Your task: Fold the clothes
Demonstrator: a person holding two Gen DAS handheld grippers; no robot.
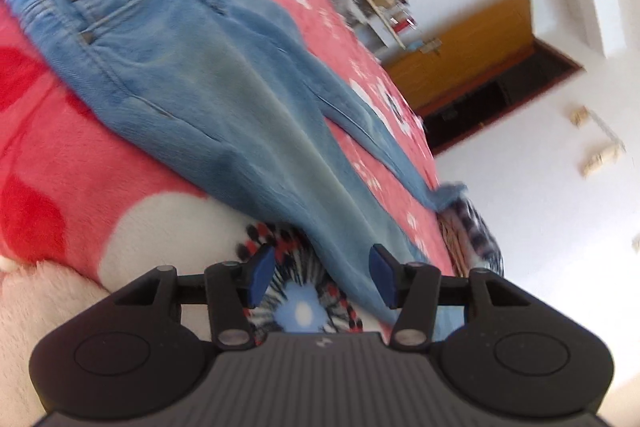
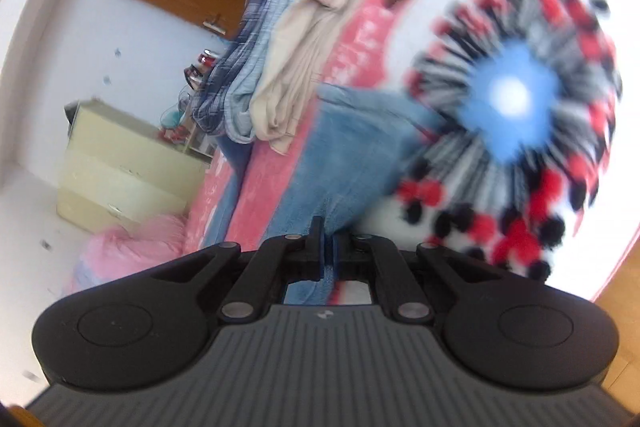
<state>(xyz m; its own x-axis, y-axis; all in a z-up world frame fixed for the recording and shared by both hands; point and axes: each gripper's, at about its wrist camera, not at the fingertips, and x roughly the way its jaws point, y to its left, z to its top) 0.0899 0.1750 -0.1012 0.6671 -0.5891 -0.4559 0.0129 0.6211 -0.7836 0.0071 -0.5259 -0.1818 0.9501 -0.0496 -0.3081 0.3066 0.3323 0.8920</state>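
Observation:
A pair of light blue jeans (image 1: 192, 75) lies spread on a pink and red blanket (image 1: 60, 155), waistband at the top left, legs running to the lower right. My left gripper (image 1: 322, 277) is open and empty, hovering just above the near leg's hem. In the right wrist view my right gripper (image 2: 328, 247) is shut on the hem of a jeans leg (image 2: 340, 163), with the blue denim pinched between the fingers.
A pile of other clothes, plaid, blue and beige (image 2: 280, 59), sits at the blanket's edge. A cream drawer unit (image 2: 120, 167), a pink bundle (image 2: 132, 247) and a wooden door (image 1: 472, 47) stand beyond the bed.

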